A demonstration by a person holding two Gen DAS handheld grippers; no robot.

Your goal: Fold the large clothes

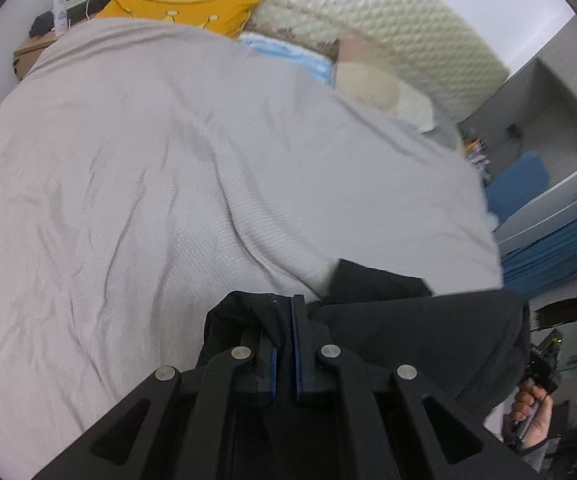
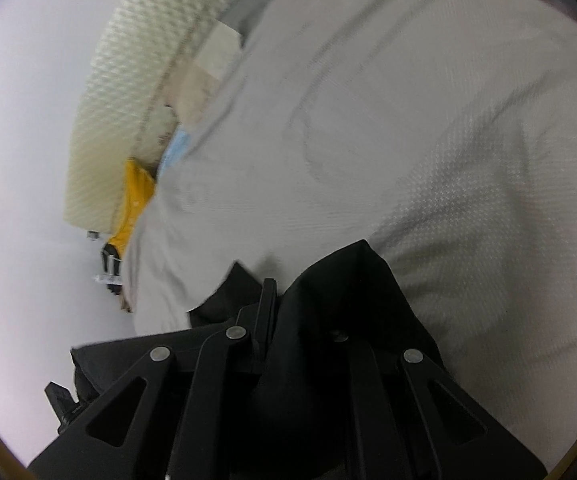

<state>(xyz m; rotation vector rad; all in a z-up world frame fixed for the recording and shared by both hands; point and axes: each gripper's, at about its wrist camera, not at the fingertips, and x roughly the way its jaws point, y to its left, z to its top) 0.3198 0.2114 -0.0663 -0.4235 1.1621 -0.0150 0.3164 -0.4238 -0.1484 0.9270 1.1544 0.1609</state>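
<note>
Over the bed (image 1: 128,168), much blurs: the black garment (image 1: 428,332) spans between both tongs, its lower part cut off. Left tongs (image 1: 284,344) pinch a fold together; right tongs (image 2: 276,320) are draped by cloth, clamped on the garment's other end.

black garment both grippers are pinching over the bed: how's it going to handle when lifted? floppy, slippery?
Likely floppy: the black garment bunches and droops around the left gripper and drapes over the right gripper. Probably light: it hangs in thin folds. Possibly a little slick; the cloth looks smooth against the textured bedspread, so a firm pinch seems wise.
</note>
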